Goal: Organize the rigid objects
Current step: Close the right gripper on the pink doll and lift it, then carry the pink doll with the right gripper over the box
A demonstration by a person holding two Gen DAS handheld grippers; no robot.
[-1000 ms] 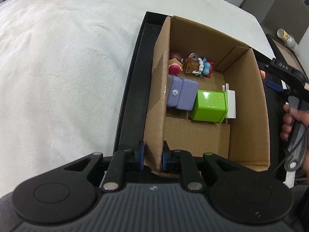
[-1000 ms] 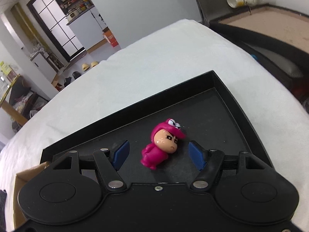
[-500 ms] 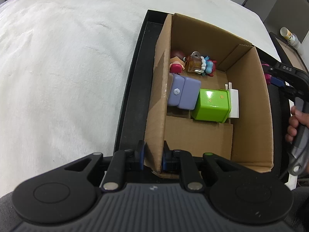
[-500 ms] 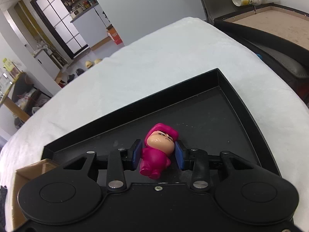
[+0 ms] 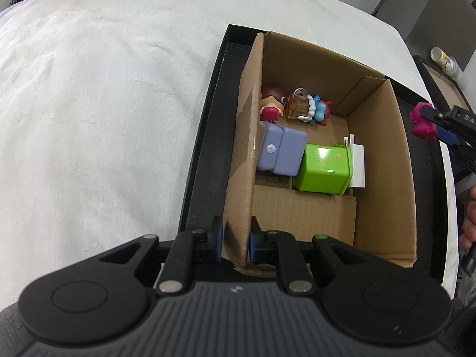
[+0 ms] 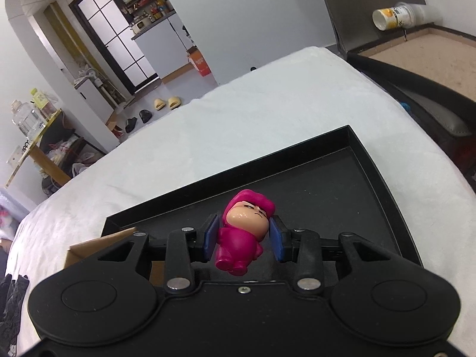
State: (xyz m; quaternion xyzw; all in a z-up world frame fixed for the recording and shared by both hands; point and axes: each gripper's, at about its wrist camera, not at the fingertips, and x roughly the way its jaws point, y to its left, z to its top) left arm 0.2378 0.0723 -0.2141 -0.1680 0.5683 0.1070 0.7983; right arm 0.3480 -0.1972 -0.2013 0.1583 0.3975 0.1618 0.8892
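A pink toy figure (image 6: 242,235) hangs above the black tray (image 6: 342,190), with my right gripper (image 6: 243,239) shut on it. The left wrist view shows the same pink figure (image 5: 422,122) just right of the cardboard box (image 5: 383,160). My left gripper (image 5: 235,239) is shut on the box's left wall near its front corner. Inside the box lie a purple case (image 5: 281,150), a green tin (image 5: 325,168), a white charger (image 5: 357,163), and small figures (image 5: 297,108) at the far end.
The tray (image 5: 205,136) lies on a white cloth (image 5: 104,104). A person's hand (image 5: 468,223) holds the right gripper's handle. Beyond the cloth stand a brown-topped side table (image 6: 425,56) with a tipped cup (image 6: 395,16).
My right gripper closed on the pink figure, which lay on the tray between open fingers, and lifted it off the tray. The left gripper and box kept still.
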